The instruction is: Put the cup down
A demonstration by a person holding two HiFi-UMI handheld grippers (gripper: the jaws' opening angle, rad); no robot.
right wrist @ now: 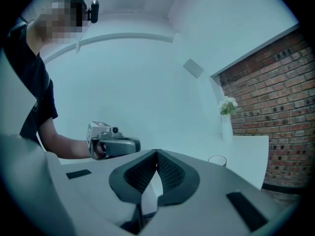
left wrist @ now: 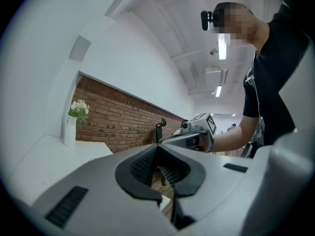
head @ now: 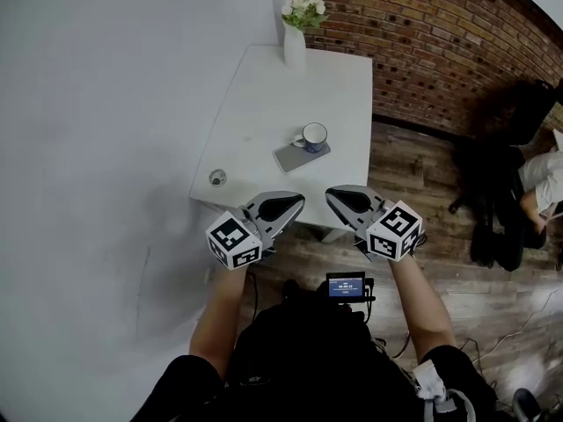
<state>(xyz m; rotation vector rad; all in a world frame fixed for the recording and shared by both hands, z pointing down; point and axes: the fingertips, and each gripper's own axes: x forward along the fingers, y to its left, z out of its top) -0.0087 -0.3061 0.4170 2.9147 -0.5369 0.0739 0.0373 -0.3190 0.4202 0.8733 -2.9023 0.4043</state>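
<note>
On the table [head: 264,104] the cup [head: 314,136] stands midway, vase [head: 295,42] behind it, glass [head: 217,178] at the near left

No words to read anywhere here. The little screen [head: 346,286] at the person's chest glows with a line of figures, but they're too small to make out. The cube [head: 234,240] on the left tool [head: 297,200] and the one on the right tool [head: 332,194] carry only black-and-white square patterns, no letters or numbers.

Small round object [head: 217,178] — unidentifiable; person [head: 538,179] at right edge — cut off.
</note>
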